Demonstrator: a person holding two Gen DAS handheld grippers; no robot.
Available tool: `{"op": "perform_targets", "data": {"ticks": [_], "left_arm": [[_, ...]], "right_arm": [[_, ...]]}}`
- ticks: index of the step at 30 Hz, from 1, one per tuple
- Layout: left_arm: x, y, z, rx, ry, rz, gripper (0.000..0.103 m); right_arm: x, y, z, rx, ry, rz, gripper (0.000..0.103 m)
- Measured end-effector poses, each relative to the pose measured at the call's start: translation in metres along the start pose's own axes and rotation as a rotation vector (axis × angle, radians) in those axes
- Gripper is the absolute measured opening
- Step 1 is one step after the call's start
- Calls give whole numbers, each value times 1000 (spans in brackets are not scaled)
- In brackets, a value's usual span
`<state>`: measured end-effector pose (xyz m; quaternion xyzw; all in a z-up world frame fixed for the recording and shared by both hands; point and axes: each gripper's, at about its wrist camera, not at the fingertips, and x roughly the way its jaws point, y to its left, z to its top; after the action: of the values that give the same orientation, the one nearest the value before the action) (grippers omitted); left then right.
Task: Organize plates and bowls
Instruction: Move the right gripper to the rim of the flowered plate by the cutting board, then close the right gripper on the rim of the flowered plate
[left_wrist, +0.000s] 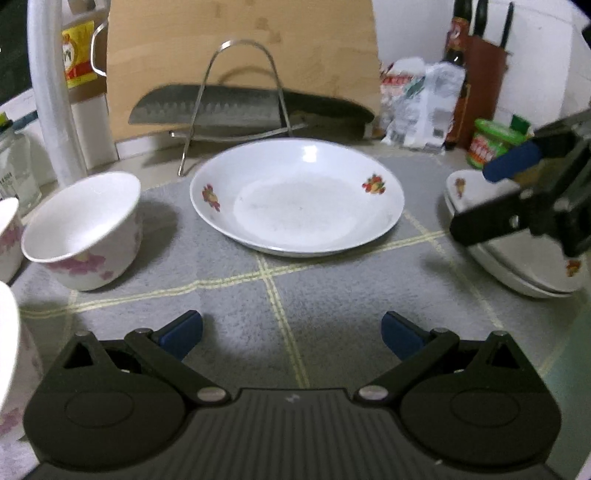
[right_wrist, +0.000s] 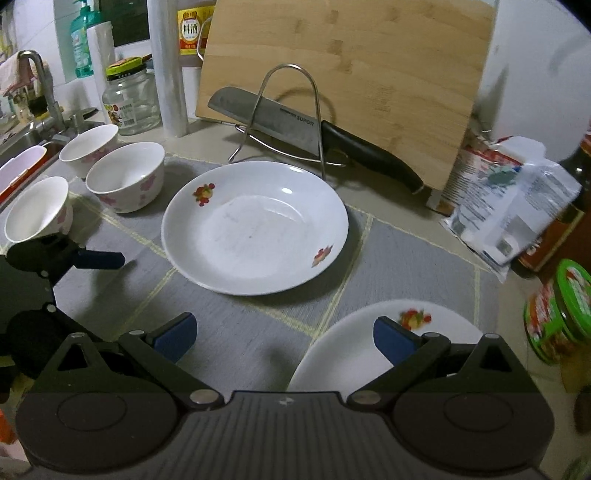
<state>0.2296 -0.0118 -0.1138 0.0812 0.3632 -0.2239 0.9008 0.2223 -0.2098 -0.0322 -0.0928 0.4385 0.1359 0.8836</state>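
Centrally, a white plate sits on the grey mat; both the left claw and right claw hover spread wide, empty, bowls upper left.

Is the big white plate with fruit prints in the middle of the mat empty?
Empty: the white fruit-print plate shows bare glaze across its whole well, in both wrist views.

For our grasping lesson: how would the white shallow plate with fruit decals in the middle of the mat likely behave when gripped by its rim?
The white shallow plate with fruit decals looks glazed, so probably slippery. Apparently ceramic: stiff, likely breakable. It sits flat, unlikely to roll.
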Motion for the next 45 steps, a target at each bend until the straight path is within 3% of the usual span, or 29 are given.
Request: {"op": "perform_targets", "data": {"ticks": [20, 34, 45], "left_arm": [[26, -4, 18, -13, -33, 49, 103], [35, -2, 25, -6, -42, 42, 103], [37, 0, 25, 6, -49, 30, 103]], "right_arm": [[68, -50, 51, -74, 80, 154, 103], [118, -59, 81, -104, 174, 299, 103], [137, -50, 90, -129, 181, 338, 103]]}}
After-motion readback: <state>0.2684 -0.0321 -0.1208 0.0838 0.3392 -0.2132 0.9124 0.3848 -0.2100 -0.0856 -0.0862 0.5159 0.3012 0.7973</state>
